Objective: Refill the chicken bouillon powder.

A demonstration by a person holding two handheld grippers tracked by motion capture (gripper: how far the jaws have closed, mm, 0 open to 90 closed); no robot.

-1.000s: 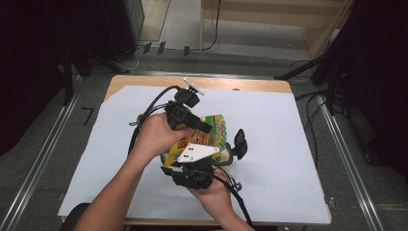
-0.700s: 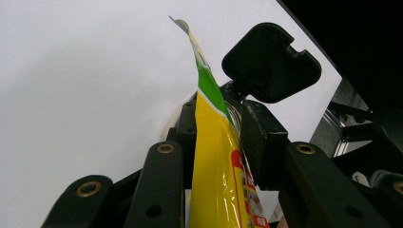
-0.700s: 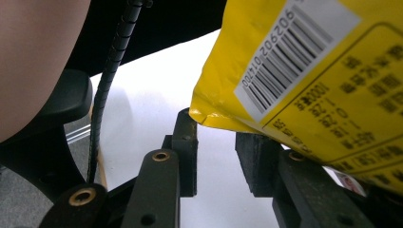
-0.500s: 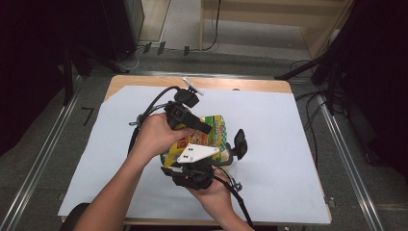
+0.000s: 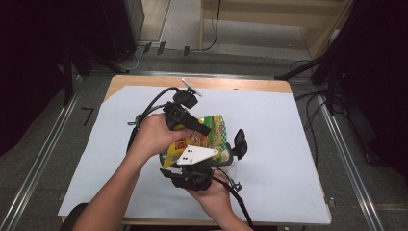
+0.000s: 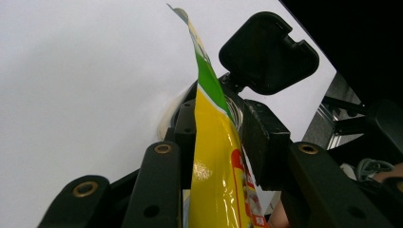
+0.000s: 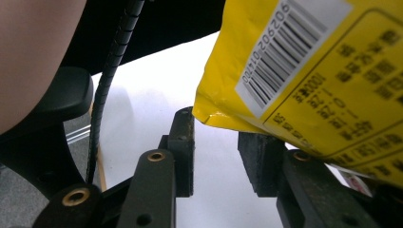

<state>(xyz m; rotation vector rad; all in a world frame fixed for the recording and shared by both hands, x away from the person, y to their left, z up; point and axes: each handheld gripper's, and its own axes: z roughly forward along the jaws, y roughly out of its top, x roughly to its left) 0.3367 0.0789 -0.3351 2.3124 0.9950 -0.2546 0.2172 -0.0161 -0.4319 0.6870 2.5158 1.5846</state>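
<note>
We see a glossy yellow and green snack bag held up over the middle of the white paper sheet that covers the wooden table, between the person's two hands. From the high view its upper face is green toward the far end and yellow with red print nearer the person.

In the left gripper view the bag stands edge-on between the jaws of the left gripper: a thin shiny yellow film with a green band above and a pale tip at the top, red and white print low on its right side. The jaws are set narrowly with the bag between them; the left pad lies against the film, but we cannot tell whether the right pad touches it. The left hand wraps that gripper's black handle.

In the right gripper view the bag's yellow back carries a white barcode panel and dark printed text; its lower corner hangs just above the parted jaws of the right gripper, which hold nothing between the pads. The right hand holds that gripper beneath the bag.
</note>
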